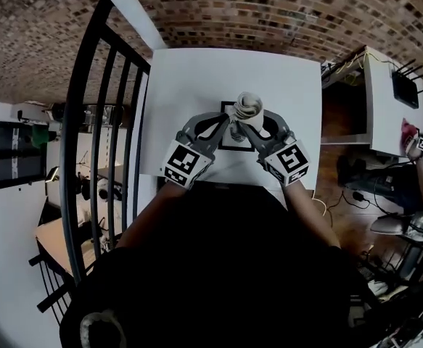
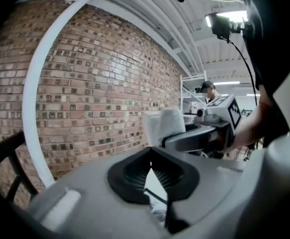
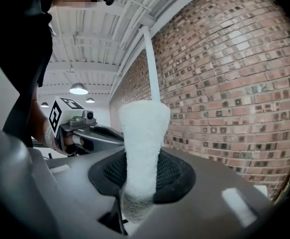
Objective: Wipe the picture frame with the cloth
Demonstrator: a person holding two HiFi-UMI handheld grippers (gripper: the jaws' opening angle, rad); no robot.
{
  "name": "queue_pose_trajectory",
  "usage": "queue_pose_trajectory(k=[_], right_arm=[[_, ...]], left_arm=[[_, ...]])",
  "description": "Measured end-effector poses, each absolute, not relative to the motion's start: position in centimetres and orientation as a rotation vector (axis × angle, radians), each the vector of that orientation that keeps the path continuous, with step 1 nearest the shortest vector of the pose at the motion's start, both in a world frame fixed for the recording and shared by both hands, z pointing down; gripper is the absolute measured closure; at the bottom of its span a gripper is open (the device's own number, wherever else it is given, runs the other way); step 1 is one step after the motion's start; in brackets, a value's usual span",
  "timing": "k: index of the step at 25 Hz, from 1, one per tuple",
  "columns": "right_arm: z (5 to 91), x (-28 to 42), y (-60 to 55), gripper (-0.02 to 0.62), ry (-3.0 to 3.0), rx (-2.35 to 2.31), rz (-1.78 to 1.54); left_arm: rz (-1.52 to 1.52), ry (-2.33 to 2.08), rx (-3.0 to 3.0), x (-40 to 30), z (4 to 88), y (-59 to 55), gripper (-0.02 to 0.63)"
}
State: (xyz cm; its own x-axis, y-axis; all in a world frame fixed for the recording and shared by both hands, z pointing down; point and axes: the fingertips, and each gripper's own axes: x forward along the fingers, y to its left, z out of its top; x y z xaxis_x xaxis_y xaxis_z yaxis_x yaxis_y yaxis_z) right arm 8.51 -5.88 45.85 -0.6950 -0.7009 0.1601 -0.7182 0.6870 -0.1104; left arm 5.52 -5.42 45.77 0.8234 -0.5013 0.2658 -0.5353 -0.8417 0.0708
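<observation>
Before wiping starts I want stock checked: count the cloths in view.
1. The white rolled cloth stands upright in the right gripper, just above the black picture frame. More could lie hidden behind the person's body.

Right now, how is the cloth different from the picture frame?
The cloth is fluffy, white and rolled up; the frame is square with a dark edge. The cloth sticks up, pinched in the right tongs; the frame lies on the table, not lifted. Both are right in front of the person.
</observation>
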Motion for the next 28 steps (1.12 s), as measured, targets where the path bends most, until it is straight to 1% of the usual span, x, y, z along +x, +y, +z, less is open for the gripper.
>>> queue_pose_trajectory(k=[5, 12, 17, 21, 28], right_arm=[[47.3, 12.1, -6.7, 0.488, -2.805, 1.114, 0.316], [49.4, 10.4, -7.6, 0.488, -2.781, 0.995, 0.31], [56.8, 8.7, -8.3, 0.486, -2.507, 0.809, 0.436], [62.2, 9.1, -8.4, 0.486, -2.31, 0.703, 0.45], [68.5, 7.6, -9.3, 0.485, -2.039, 0.47, 0.28]], left_arm=[[0.386, -0.895, 2.817, 8.2, 46.5, -5.0, 0.604], [0.433, -0.952, 2.772, 6.6, 47.5, -5.2, 0.604], [0.426, -0.955, 2.766, 5.4, 48.4, -6.1, 0.604], [0.423, -0.962, 2.781, 4.5, 49.0, -6.9, 0.604], [0.452, -0.961, 2.727, 1.7, 51.3, -6.9, 0.604]])
